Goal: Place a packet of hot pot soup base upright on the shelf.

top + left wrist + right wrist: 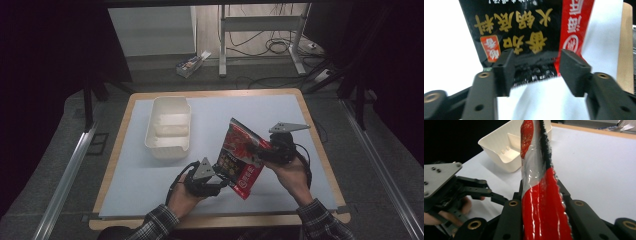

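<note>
Presently the red-and-black packet hangs above the pale table mat, near the front edge, with bare mat ahead and to the right. Its serrated edge is clamped in the right gripper. From the left, the left gripper stands parted at its lower corner. A white bin sits well apart, left rear.

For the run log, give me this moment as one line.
right gripper: shut on packet | left gripper: open at packet edge | tub: empty, apart
</note>
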Demonstrator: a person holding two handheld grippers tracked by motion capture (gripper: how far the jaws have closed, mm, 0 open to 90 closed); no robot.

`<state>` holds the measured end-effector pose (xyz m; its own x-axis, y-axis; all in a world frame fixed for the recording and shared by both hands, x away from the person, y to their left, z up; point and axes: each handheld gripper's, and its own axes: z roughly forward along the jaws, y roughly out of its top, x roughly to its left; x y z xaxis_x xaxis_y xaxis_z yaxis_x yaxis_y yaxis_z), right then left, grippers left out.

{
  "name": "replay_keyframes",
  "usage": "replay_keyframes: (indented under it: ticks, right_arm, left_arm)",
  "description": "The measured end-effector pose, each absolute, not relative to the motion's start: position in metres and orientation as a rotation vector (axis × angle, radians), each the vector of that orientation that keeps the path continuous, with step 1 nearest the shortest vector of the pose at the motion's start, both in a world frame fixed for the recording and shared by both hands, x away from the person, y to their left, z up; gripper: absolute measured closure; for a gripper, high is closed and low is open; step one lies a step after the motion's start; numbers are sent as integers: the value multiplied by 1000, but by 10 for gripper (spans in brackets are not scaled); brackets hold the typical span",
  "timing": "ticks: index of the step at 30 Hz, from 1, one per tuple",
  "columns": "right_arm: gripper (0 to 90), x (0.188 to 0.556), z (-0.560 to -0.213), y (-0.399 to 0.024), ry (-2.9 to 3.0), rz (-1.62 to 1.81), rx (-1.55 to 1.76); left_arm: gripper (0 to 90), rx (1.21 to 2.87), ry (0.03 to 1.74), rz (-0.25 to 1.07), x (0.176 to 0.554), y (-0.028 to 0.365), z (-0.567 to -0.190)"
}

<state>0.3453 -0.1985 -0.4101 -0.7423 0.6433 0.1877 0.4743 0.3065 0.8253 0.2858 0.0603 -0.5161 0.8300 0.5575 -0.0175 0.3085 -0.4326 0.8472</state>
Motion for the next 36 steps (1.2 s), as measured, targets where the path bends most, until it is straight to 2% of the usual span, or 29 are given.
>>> replay_keyframes:
  ticks: [1, 3, 14, 27, 36]
  right_arm:
    - [731, 347, -407, -197, 2387, 1416, 1027]
    - [730, 348, -406, -197, 2385, 1418, 1022]
    - [730, 364, -390, -195, 2359, 1447, 1019]
    - [730, 387, -376, -184, 2334, 1474, 1014]
    - [730, 401, -369, -171, 2338, 1490, 988]
  left_arm:
    - [376, 2052, 642, 325, 283, 62, -516]
    - [364, 2057, 644, 325, 280, 64, -516]
    - [157, 2074, 691, 352, 263, 83, -513]
    - [82, 2108, 717, 346, 248, 98, -516]
    - [68, 2102, 747, 352, 239, 110, -517]
